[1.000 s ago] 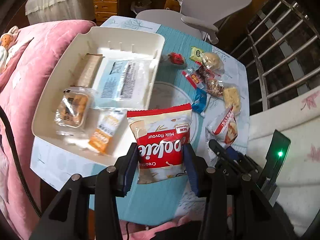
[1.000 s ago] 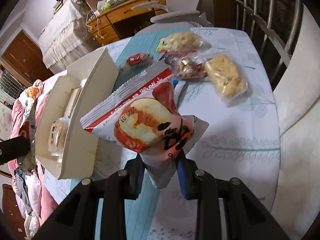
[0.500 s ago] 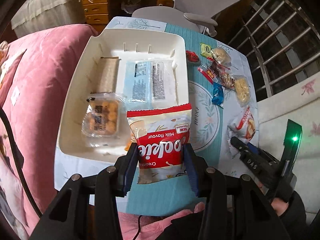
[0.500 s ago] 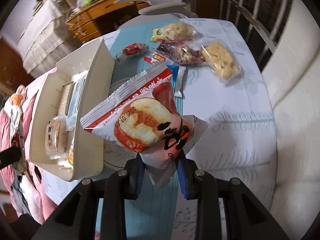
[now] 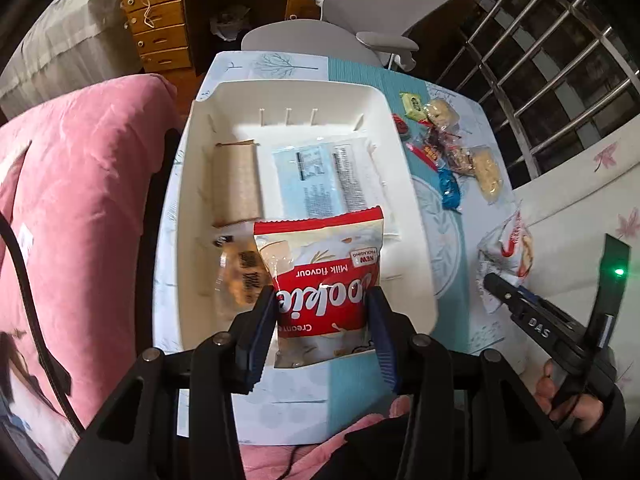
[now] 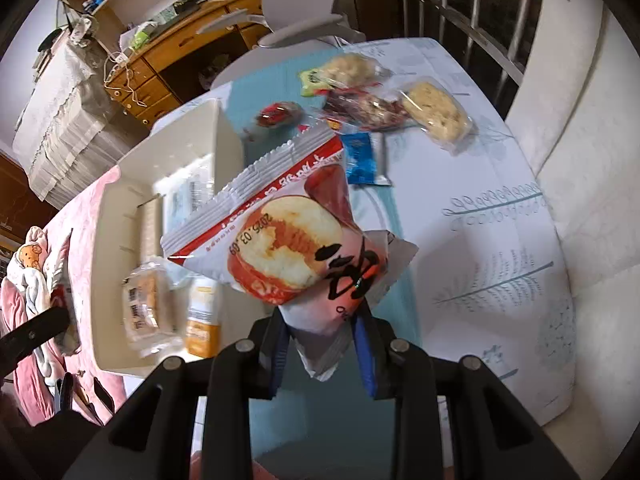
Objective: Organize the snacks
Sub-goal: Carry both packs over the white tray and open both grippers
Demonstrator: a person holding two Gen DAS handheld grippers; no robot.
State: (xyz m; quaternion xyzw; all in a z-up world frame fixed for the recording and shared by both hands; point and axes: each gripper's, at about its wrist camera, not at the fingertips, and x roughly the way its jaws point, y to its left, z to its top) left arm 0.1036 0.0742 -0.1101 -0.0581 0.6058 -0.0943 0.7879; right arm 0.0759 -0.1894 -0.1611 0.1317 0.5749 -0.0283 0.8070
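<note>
My left gripper (image 5: 322, 320) is shut on a red and white cookie packet (image 5: 320, 268) and holds it above the near right part of the white tray (image 5: 404, 184). The tray holds a pale blue packet (image 5: 320, 176), a brown bar (image 5: 236, 184) and a clear pack of biscuits (image 5: 240, 276). My right gripper (image 6: 322, 344) is shut on a red and white cake packet (image 6: 288, 240) and holds it above the table, right of the tray (image 6: 116, 216). That gripper and its packet (image 5: 508, 248) also show at the right of the left wrist view.
Several loose snacks lie on the table's far right: a blue packet (image 6: 362, 156), a pale cake (image 6: 436, 112), a nut bar (image 6: 368, 106), a red sweet (image 6: 276, 116). A pink cushion (image 5: 72, 208) lies left of the tray, a grey chair (image 5: 360, 4) behind the table.
My left gripper has carried the cookie packet left, from the table's near edge to over the tray. My right gripper has drawn back and leftward with its packet still held.
</note>
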